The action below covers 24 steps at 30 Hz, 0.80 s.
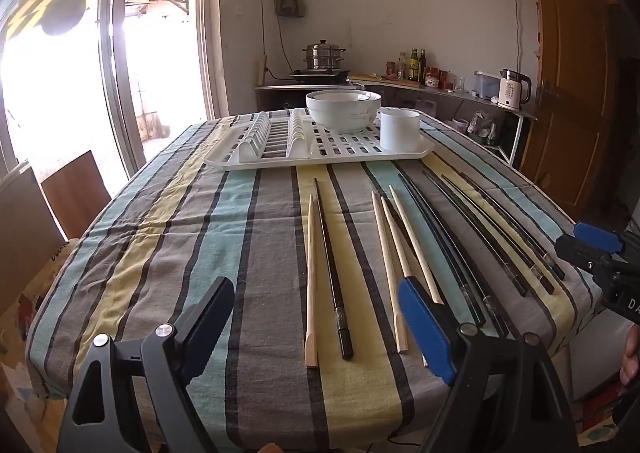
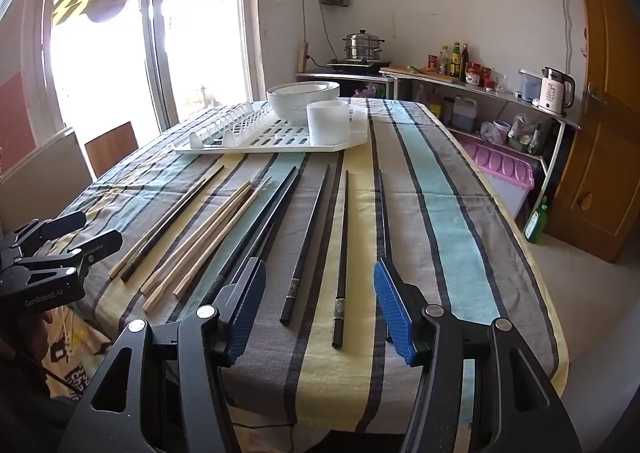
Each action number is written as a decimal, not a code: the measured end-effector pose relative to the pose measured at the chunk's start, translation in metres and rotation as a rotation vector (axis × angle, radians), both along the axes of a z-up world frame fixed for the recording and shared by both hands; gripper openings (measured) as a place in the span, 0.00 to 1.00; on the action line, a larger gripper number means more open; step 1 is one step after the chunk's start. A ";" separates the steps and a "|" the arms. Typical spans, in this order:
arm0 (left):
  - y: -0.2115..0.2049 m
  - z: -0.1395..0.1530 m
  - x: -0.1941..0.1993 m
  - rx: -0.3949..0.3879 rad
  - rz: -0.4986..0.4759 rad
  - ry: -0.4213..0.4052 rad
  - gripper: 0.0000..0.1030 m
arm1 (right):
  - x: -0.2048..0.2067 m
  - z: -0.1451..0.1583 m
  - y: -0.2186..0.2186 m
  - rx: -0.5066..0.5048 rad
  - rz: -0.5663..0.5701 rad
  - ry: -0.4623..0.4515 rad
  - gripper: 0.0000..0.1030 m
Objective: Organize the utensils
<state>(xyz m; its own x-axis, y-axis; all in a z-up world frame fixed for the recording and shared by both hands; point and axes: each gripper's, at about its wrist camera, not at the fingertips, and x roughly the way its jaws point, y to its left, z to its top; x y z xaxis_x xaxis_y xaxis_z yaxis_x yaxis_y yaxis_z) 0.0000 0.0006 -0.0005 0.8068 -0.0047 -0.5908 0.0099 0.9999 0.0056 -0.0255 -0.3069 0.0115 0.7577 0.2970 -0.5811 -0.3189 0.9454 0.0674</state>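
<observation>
Both tongs are hanging wide and holding nothing: the left tongs are tilting down over the near edge of the counter, above a pale chopstick lying beside a black one, and the right tongs are framing two black chopsticks further right. Between the two groups, three pale sticks are lying close together and nearly touching, so a pinch there is likely to be catching two at once or flicking one aside. The sticks are thin and sitting flat on the cloth, so the pads are at risk of bunching the fabric and dragging neighbours along. More black pairs are lying near the counter's right edge, where a nudge could be rolling one off. Farther back, the cup is standing on the rack beside the bowls; a long stick dropped in off-centre may be tipping the cup.
</observation>
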 end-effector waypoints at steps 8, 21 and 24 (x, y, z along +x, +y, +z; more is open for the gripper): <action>0.009 0.001 -0.012 -0.016 0.009 -0.037 0.78 | -0.002 0.000 0.001 0.000 -0.001 -0.005 0.55; 0.003 0.009 -0.009 0.007 -0.005 -0.049 0.70 | -0.006 0.009 0.000 0.001 0.001 -0.017 0.55; 0.003 0.010 -0.012 0.003 -0.003 -0.055 0.70 | -0.008 0.011 0.000 0.001 -0.002 -0.023 0.55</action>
<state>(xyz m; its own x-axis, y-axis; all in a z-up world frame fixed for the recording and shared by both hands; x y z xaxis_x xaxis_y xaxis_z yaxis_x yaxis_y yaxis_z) -0.0117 0.0040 0.0095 0.8381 -0.0059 -0.5455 0.0129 0.9999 0.0091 -0.0337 -0.3066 0.0224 0.7712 0.2962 -0.5636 -0.3188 0.9459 0.0608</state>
